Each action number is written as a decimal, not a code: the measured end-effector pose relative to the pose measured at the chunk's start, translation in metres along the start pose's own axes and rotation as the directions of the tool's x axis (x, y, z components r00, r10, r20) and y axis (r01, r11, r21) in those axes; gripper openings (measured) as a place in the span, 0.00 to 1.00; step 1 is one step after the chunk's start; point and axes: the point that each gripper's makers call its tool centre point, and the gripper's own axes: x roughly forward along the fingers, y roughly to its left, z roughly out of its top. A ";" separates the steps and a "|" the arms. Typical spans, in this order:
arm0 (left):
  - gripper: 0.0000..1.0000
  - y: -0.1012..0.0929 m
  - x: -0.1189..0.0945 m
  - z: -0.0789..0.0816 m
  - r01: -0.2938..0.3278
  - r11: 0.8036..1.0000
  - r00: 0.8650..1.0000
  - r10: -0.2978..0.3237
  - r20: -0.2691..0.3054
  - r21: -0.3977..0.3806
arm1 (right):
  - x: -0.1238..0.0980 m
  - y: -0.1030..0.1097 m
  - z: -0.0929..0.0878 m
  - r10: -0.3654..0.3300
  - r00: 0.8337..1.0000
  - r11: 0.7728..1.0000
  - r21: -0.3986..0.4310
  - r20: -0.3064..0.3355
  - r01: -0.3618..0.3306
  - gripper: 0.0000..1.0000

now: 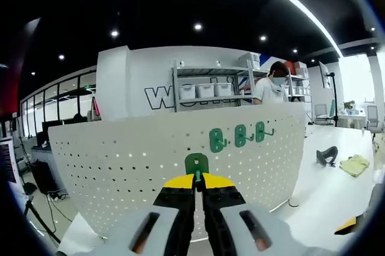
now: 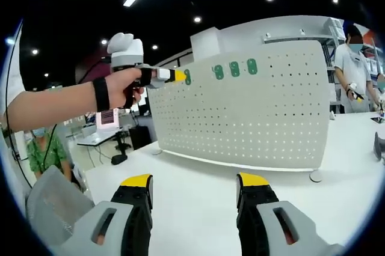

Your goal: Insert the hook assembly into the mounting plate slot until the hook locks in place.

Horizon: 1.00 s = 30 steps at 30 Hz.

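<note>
A white perforated mounting plate stands upright on the white table. Three green hooks hang in a row near its top edge. My left gripper is shut on a fourth green hook, holding it against the plate just left of and below that row. In the right gripper view the same plate stands ahead with the three hooks at its top, and the left gripper, held by a hand, presses the fourth hook at the plate's upper left. My right gripper hovers open over the table, holding nothing.
A black object and a yellow-green cloth lie on the table to the right of the plate. A person stands behind the plate near metal shelving. A seated person in green is at the left.
</note>
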 end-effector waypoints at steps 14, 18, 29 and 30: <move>0.03 0.000 0.025 0.001 -0.019 0.998 1.000 0.019 -0.009 0.064 | -0.007 -0.013 0.002 -0.027 1.000 1.000 0.007 -0.001 0.027 0.57; 0.03 0.002 0.031 0.003 -0.023 0.998 1.000 0.024 -0.005 0.065 | -0.010 -0.016 0.000 -0.039 0.999 0.999 0.015 0.000 0.039 0.57; 0.03 0.003 0.050 0.004 -0.024 0.996 1.000 0.025 -0.010 0.083 | -0.015 -0.027 0.001 -0.069 0.998 0.997 0.018 0.001 0.069 0.57; 0.03 0.003 0.051 0.005 -0.024 0.997 1.000 0.025 -0.007 0.074 | -0.016 -0.028 0.001 -0.072 0.997 0.997 0.019 0.000 0.072 0.57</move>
